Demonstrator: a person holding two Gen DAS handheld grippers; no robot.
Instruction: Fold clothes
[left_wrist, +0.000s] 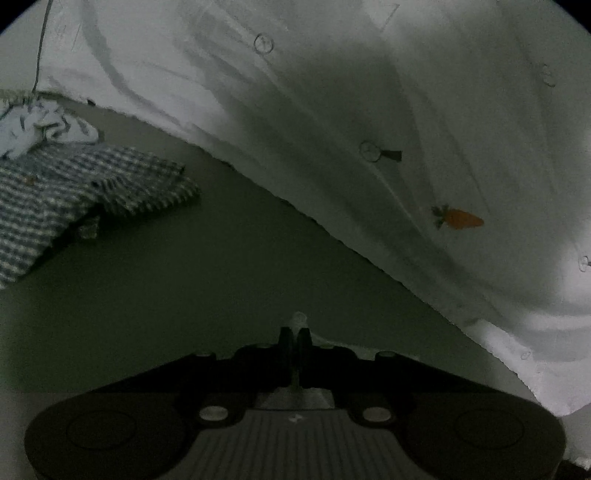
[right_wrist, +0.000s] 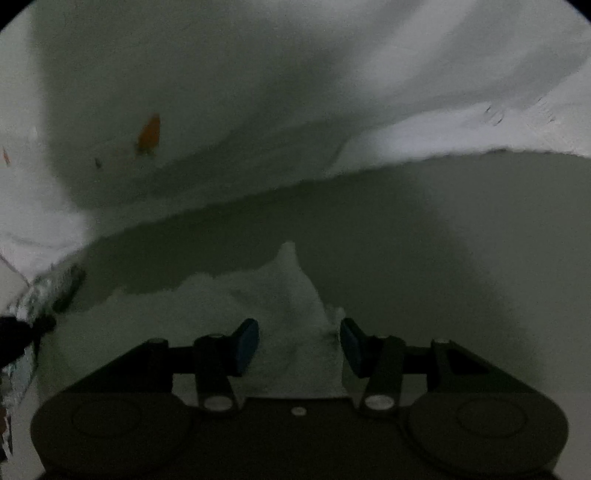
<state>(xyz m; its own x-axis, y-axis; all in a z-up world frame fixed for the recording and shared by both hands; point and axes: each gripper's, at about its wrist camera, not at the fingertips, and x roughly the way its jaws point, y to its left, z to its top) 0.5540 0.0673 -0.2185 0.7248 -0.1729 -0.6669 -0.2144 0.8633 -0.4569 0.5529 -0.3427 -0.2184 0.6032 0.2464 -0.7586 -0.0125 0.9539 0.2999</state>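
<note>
On our left gripper (left_wrist: 294, 334) we pinch the white shirt (left_wrist: 369, 110); our right gripper (right_wrist: 299, 339) gapes, so cloth may sag

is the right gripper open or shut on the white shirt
Open. The right gripper has its blue pads well apart, with a peak of the white shirt rising between them, not pinched.

A domestic laundry-folding spot is suggested — a plain grey-green table (left_wrist: 184, 295) is seen ahead of the left gripper (left_wrist: 294, 334), with a white buttoned shirt (left_wrist: 332, 110) draped above and checked cloths (left_wrist: 74, 192) heaped to its left. Little else is shown — dim lighting prevails.
</note>
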